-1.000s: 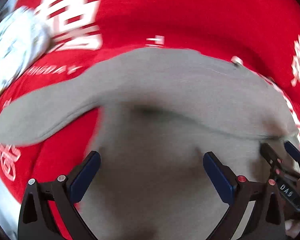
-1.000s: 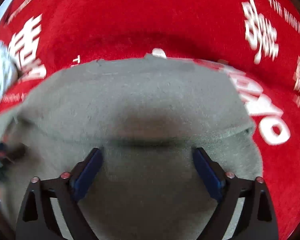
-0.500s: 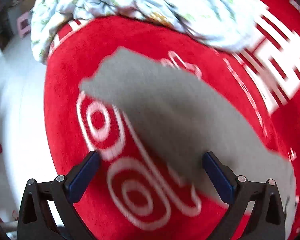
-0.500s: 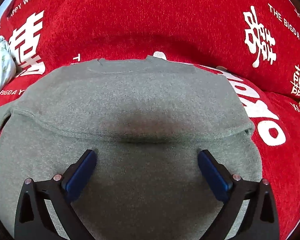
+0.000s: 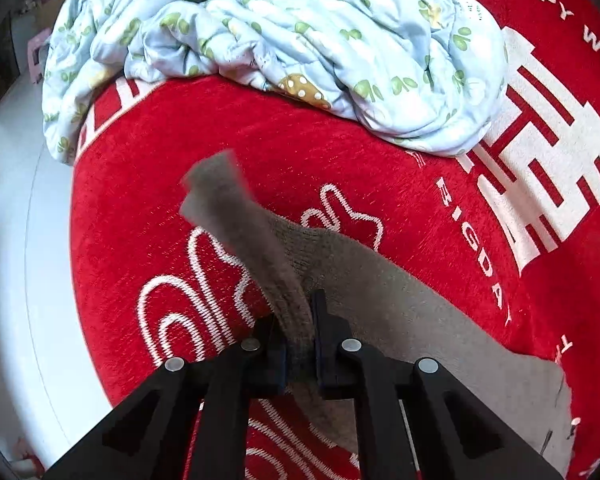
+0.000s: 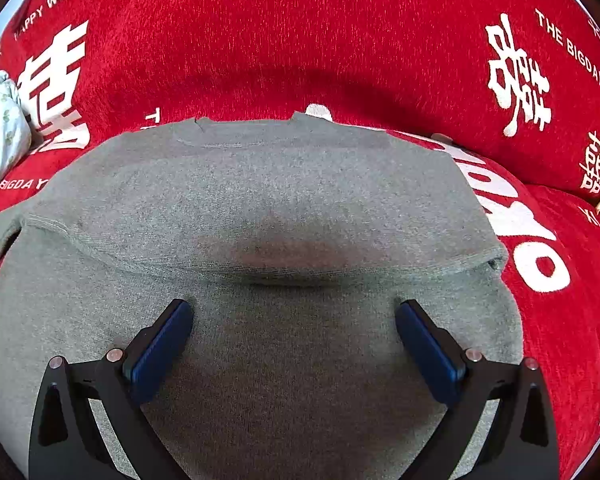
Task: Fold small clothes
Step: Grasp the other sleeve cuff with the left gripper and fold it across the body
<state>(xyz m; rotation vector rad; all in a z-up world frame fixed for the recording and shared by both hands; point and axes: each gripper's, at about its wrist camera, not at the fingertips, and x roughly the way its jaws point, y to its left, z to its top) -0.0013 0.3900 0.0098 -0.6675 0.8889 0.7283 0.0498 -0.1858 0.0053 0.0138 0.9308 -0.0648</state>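
A small grey knit sweater (image 6: 284, 200) lies flat on a red sofa cover, folded once across its middle so the fold edge runs left to right. My right gripper (image 6: 294, 340) is open and hovers low over the sweater's near half, touching nothing. My left gripper (image 5: 300, 340) is shut on the sweater's left sleeve (image 5: 240, 232), pinching it near the fingertips. The cuff end stands up and forward, blurred, lifted off the cover. The rest of the sleeve (image 5: 420, 320) trails right along the cover.
A crumpled pale blue floral quilt (image 5: 280, 40) lies at the far end of the red cover (image 5: 380, 168); its edge also shows at the left in the right wrist view (image 6: 0, 128). White floor (image 5: 20, 240) lies beyond the sofa's left edge.
My left gripper swung left from the sweater body to the sleeve, closed on it and lifted the cuff. My right gripper stayed open over the sweater, barely moving.
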